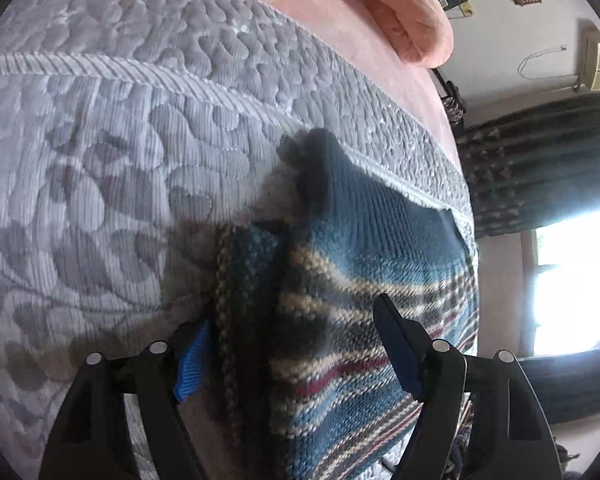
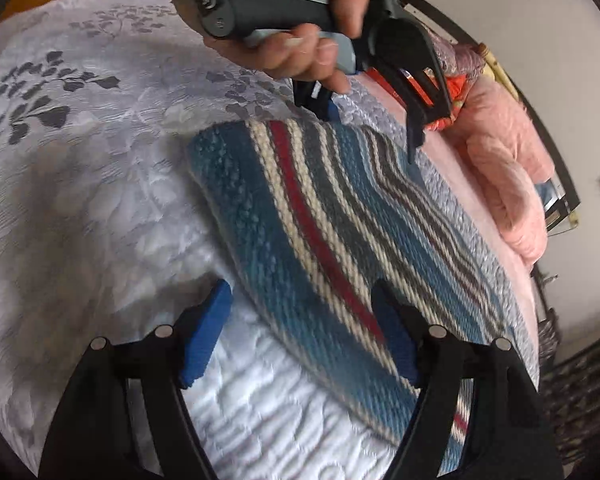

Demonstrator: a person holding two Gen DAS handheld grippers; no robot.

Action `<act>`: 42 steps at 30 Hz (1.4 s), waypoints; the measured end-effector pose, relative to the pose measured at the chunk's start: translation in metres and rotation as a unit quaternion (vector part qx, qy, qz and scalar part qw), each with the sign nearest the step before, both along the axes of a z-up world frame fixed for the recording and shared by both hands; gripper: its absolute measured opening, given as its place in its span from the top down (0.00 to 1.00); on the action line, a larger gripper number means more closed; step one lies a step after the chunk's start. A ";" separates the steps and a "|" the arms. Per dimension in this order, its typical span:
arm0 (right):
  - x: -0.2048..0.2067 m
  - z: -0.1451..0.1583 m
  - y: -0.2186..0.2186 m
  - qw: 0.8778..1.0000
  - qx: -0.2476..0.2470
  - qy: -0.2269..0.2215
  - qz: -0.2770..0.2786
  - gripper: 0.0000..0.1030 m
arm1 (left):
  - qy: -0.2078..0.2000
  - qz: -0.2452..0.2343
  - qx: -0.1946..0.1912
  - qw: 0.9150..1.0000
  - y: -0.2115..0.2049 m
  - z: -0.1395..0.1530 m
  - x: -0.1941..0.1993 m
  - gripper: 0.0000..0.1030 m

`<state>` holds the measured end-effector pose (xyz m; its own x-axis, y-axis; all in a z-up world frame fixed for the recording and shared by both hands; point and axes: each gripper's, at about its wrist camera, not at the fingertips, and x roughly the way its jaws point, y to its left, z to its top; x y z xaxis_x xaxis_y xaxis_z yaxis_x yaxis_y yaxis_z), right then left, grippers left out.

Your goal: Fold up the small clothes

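In the left wrist view, the left gripper (image 1: 296,344) stands with its blue-padded fingers (image 1: 192,360) spread wide over a striped knitted garment (image 1: 360,248). The wool bunches up between the fingers, but neither pad presses it closed. The garment, banded in teal, cream, grey and dark red, lies on a pale grey quilted bedspread (image 1: 100,152) near its corded edge, with a dark fuzzy corner pointing up the bed. Beyond the bedspread's edge shows a pink sheet (image 1: 364,28) and a rolled pink blanket (image 1: 404,12).

In the right wrist view, the right gripper (image 2: 300,328) is likewise wide open, one pad over bare bedspread (image 2: 80,184), the other resting against the garment (image 2: 308,208). The knit lies flat and folded, stripes running diagonally. At its far end a hand (image 2: 300,52) grips the left gripper (image 2: 372,120) by its grey handle, its fingers apart at the garment's far edge.
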<state>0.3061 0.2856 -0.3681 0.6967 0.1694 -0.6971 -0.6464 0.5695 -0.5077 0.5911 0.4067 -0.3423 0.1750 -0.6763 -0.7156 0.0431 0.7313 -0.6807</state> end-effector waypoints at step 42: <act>0.034 -0.005 0.043 0.998 0.037 -0.025 -0.039 0.60 | 0.035 -0.031 0.046 0.998 -0.017 -0.003 0.031 0.70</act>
